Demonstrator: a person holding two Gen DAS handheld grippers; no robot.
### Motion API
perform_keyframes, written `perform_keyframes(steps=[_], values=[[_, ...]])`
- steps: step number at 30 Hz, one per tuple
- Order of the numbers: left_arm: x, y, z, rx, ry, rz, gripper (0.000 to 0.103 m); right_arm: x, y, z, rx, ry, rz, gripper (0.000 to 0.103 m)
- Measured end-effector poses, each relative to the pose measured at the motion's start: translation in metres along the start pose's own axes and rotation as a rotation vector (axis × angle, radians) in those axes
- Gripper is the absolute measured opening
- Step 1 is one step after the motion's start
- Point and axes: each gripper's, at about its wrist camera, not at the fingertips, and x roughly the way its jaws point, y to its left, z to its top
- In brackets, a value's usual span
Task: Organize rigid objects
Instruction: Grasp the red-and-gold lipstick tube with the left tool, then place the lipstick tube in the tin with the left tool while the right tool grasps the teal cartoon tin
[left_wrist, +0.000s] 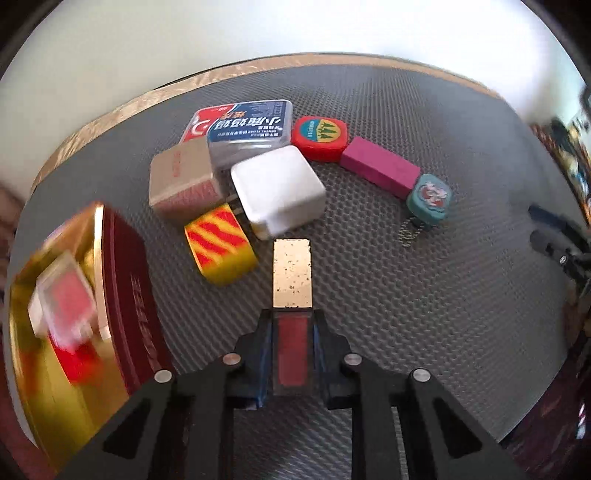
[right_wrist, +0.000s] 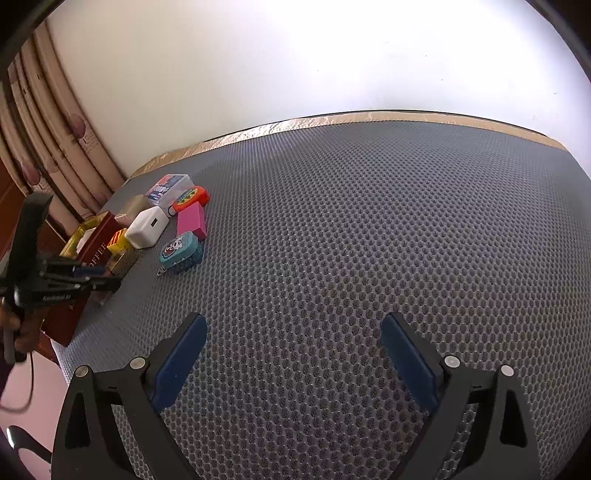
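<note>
My left gripper (left_wrist: 292, 332) is shut on a slim lip-gloss tube (left_wrist: 292, 354) with a red body and a speckled gold cap (left_wrist: 292, 273). The cap sticks out ahead of the pads, low over the grey mat. Just left of it stands a dark red tin (left_wrist: 129, 288) with a gold inside, holding a clear case with a red insert (left_wrist: 64, 306). Ahead lie a yellow-and-red striped block (left_wrist: 219, 247), a white charger cube (left_wrist: 277, 188) and a beige box (left_wrist: 183, 177). My right gripper (right_wrist: 294, 319) is open over bare mat, nothing between its fingers.
Farther back sit a blue floss box (left_wrist: 243, 129), a red round-cornered case (left_wrist: 320, 137), a magenta block (left_wrist: 380, 171), a teal case (left_wrist: 430, 197) and a small spring (left_wrist: 410, 230). The mat's tan far edge (right_wrist: 369, 116) meets a white wall. A curtain (right_wrist: 55, 129) hangs at the left.
</note>
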Motion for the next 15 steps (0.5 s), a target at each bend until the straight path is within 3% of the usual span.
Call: perform_keyframes(steps=[2,7,10,15], values=[[-0.011,-0.008,-0.017,-0.060,-0.043,-0.029,0.020,0.000,0.000,0.000,0.000,-0.002,-0.002,0.095],[-0.036,-0.031,-0.051,-0.094,-0.134,-0.053,0.020,-0.001,0.010,0.001,-0.038,-0.021,-0.011,0.095],[-0.048,-0.047,-0.064,-0.129,-0.154,-0.097,0.020,-0.004,0.034,0.002,-0.107,-0.049,0.055,0.094],[-0.058,-0.039,-0.077,-0.194,-0.145,-0.156,0.020,0.018,0.084,0.016,-0.184,-0.030,0.140,0.091]])
